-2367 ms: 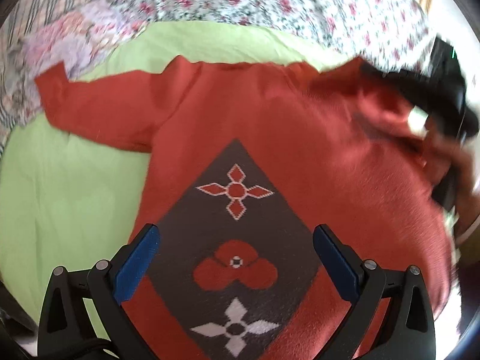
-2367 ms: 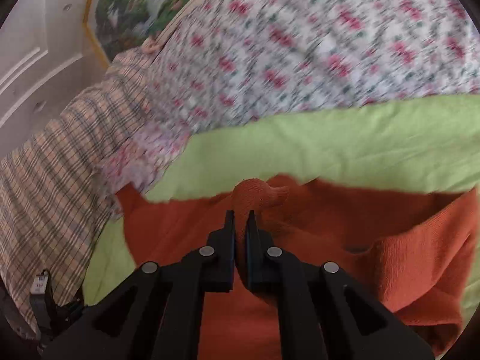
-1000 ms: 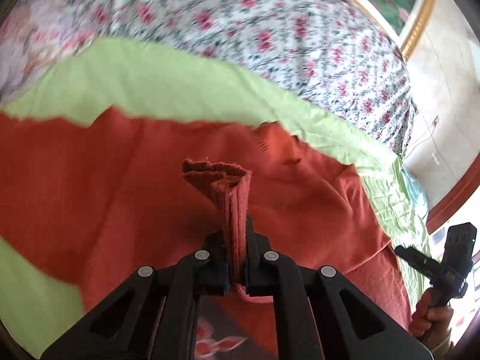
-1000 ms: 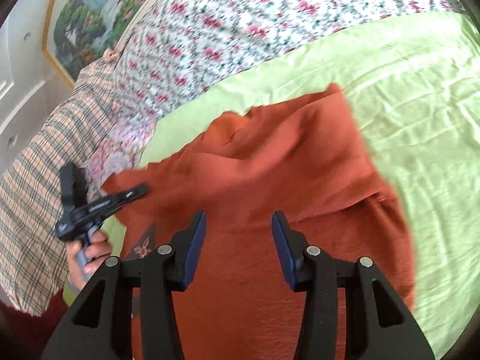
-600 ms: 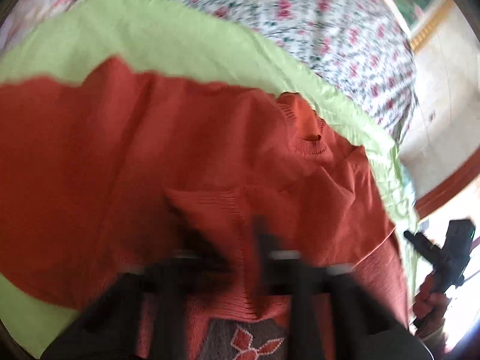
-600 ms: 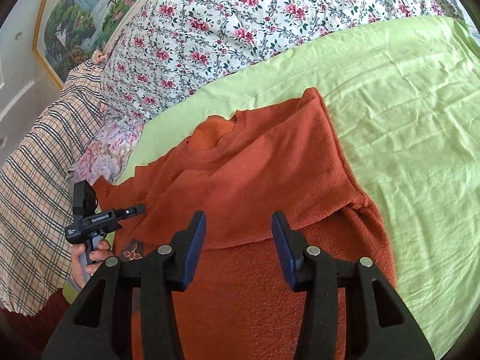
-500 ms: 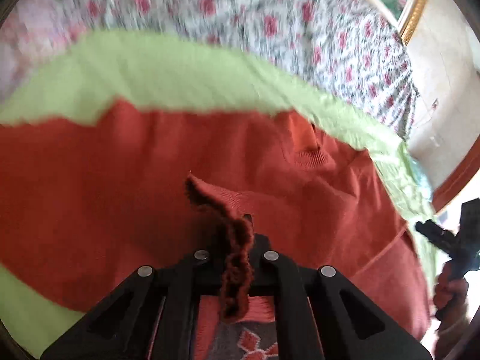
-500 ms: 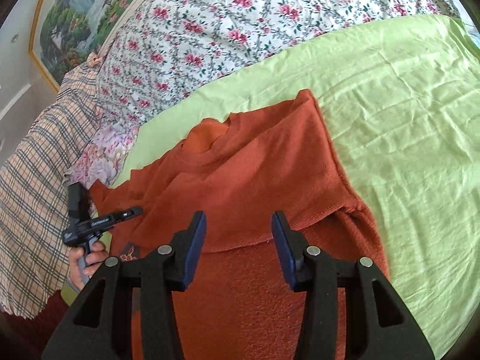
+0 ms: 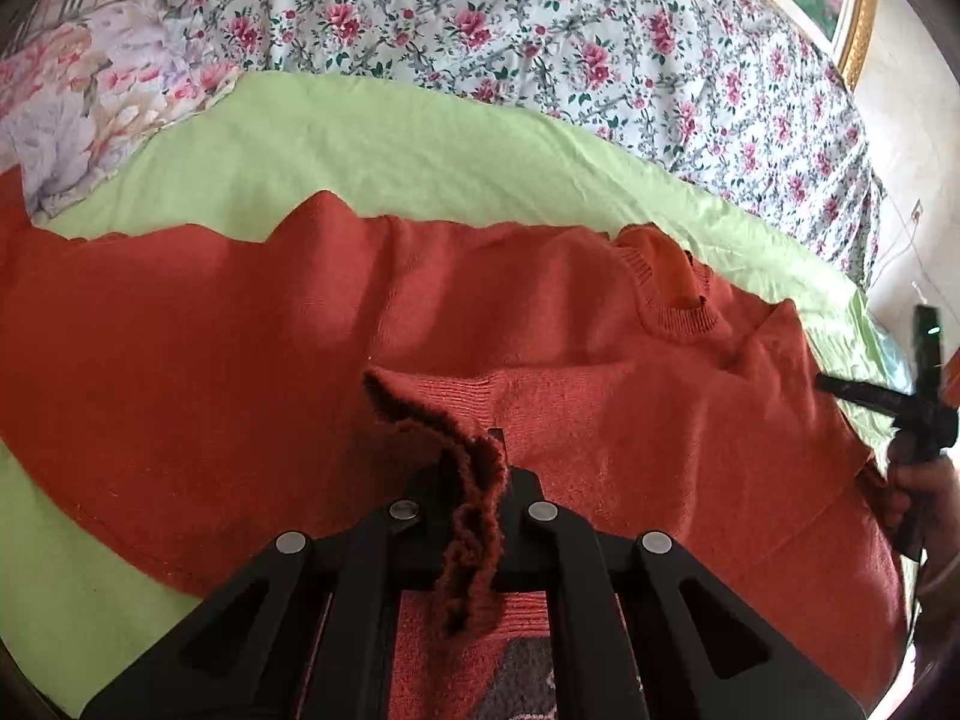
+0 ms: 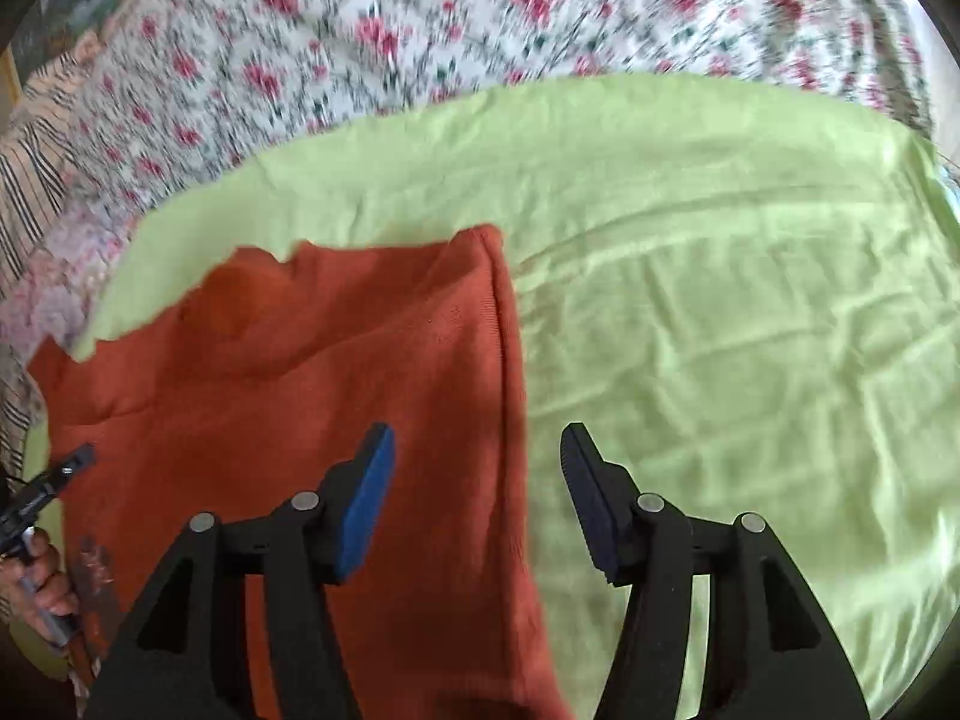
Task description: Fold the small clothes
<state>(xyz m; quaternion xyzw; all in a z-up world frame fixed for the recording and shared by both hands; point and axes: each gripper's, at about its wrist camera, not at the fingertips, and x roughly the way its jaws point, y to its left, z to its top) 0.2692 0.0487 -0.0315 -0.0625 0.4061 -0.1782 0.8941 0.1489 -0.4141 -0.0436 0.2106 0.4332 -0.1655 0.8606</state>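
Nearest to me, my left gripper [image 9: 474, 480] was pressed together on a bunched fold of ribbed knit, what looked like a sleeve cuff [image 9: 468, 468] of the rust-red sweater [image 9: 240, 360]. The pinched wad stood up between the jaws and flopped toward the camera. My right gripper [image 10: 477, 501] hung spread wide and held nothing, one finger above the sweater's folded side edge [image 10: 504, 360] and the other above bare sheet.

The sweater lay flat on the lime-green sheet [image 10: 720, 300], its body spread to the left and its round neckline [image 9: 672, 288] toward the far side. A dark patterned panel [image 9: 522, 684] showed just under my left jaws.

I judged the knit to be soft, light and limp. It would drape and sag rather than hold a crease, and the loose weave could stretch or snag if I tugged hard. The ribbed cuff and hem looked like the firmest places to pinch, since a grip in the middle of the body would only lift a tent of cloth.

Beyond the sheet lay a rose-print floral quilt [image 9: 540, 30], with a gold picture frame [image 9: 858, 12] at the far right.
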